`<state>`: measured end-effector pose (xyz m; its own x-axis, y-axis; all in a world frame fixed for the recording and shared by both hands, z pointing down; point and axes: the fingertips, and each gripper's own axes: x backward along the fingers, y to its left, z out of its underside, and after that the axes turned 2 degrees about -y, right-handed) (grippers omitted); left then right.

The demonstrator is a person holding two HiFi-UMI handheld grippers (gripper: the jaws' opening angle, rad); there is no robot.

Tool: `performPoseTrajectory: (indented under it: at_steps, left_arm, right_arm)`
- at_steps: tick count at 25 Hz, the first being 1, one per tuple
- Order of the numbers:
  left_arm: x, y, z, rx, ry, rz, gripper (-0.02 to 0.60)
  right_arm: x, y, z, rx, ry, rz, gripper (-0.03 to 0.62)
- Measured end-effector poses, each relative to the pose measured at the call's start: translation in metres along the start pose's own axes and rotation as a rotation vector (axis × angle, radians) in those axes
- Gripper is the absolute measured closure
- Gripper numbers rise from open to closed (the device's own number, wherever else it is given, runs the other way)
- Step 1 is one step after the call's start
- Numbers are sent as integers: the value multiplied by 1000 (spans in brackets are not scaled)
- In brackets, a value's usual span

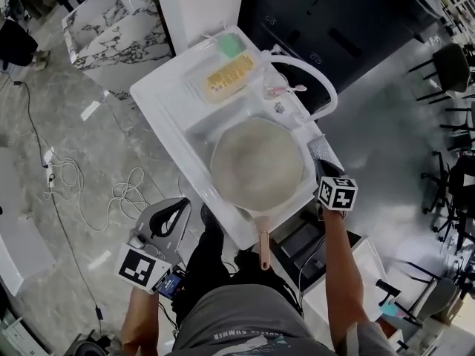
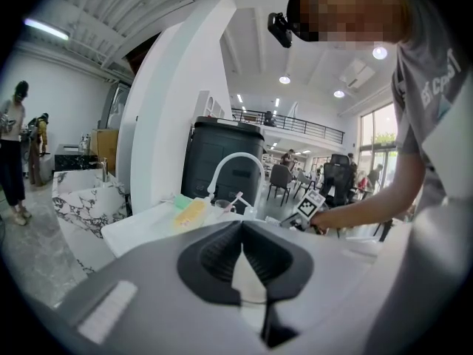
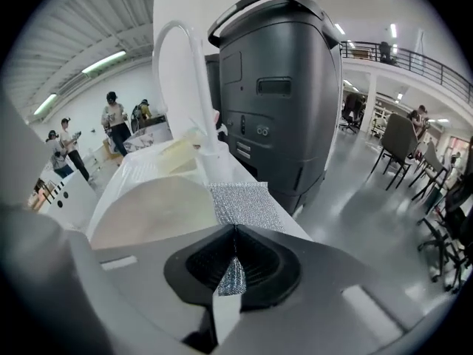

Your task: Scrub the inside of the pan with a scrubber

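A cream-coloured pan [image 1: 257, 165] sits in the basin of a white sink unit [image 1: 167, 99], its pinkish handle [image 1: 264, 247] pointing towards the person. My right gripper [image 1: 321, 163] hovers at the pan's right rim, over the sink's edge, shut on a silver mesh scrubber [image 1: 320, 147]. In the right gripper view the scrubber [image 3: 244, 203] sticks out past the closed jaws of the right gripper [image 3: 235, 231], with the pan [image 3: 151, 213] just left of it. My left gripper [image 1: 168, 215] hangs low on the left, off the sink, and the left gripper [image 2: 242, 224] is shut with nothing in it.
A white arched faucet [image 1: 309, 73] stands behind the pan. A tray with a yellow sponge [image 1: 228, 74] and a green item [image 1: 230, 45] lie at the sink's back. A dark bin [image 3: 281, 95] stands beyond. Cables [image 1: 111, 195] lie on the floor, and chairs [image 1: 453, 69] stand to the right.
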<state>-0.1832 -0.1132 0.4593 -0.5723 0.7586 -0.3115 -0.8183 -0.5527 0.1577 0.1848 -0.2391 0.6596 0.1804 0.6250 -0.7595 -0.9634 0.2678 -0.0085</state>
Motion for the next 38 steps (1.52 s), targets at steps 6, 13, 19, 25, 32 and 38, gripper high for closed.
performPoseTrajectory:
  at_steps: [6,13,19,25,32,38]
  left_arm:
    - [5,2,3,10,-6,4,578]
    - [23,14,18,28,10,-18,578]
    - [32,23,28,51,20,-31,578]
    - [30,28,36,67,22,-32,578]
    - [30,31,34,71,14,-28,578]
    - [27,26,34,78,12,-14,578]
  right_arm:
    - [-8,73,-20,48,-24,-151,582]
    - [-50,140,-7,129,83,-250,580]
    - [-100,176,13,110,193,-289,579]
    - [-108,226,32,177,266,-388,578]
    - [-86,256,73,359,387,-495,579]
    - [-69,240,99,488,507,-494,579]
